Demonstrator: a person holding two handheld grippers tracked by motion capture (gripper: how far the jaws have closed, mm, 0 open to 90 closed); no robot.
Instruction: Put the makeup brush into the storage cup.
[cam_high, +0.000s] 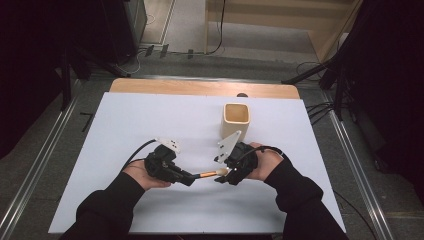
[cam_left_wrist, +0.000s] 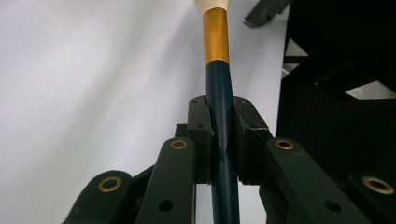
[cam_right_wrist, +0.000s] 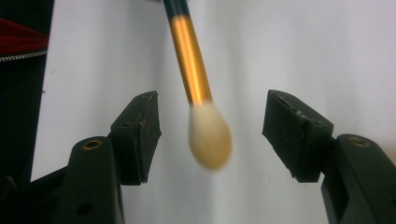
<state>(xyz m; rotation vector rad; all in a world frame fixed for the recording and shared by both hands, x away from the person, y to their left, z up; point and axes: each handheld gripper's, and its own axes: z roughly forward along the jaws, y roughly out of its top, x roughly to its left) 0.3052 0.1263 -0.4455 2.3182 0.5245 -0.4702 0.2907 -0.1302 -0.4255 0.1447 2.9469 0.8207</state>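
A makeup brush (cam_high: 207, 174) with a dark handle, gold ferrule and pale bristle tip lies level above the white table cover. My left gripper (cam_high: 189, 178) is shut on its dark handle (cam_left_wrist: 223, 140), the gold ferrule (cam_left_wrist: 216, 37) pointing away from the jaws. My right gripper (cam_high: 224, 173) faces it from the right, open, with the pale bristles (cam_right_wrist: 209, 135) hanging between its two pads (cam_right_wrist: 140, 135) and touching neither. The brush's gold ferrule (cam_right_wrist: 190, 60) comes in from the top of the right gripper view.
A square cream-coloured cup (cam_high: 235, 120) stands upright on the white table cover (cam_high: 140, 125), just behind the right gripper. The wooden table edge (cam_high: 200, 88) shows at the back, with floor, rails and cables beyond.
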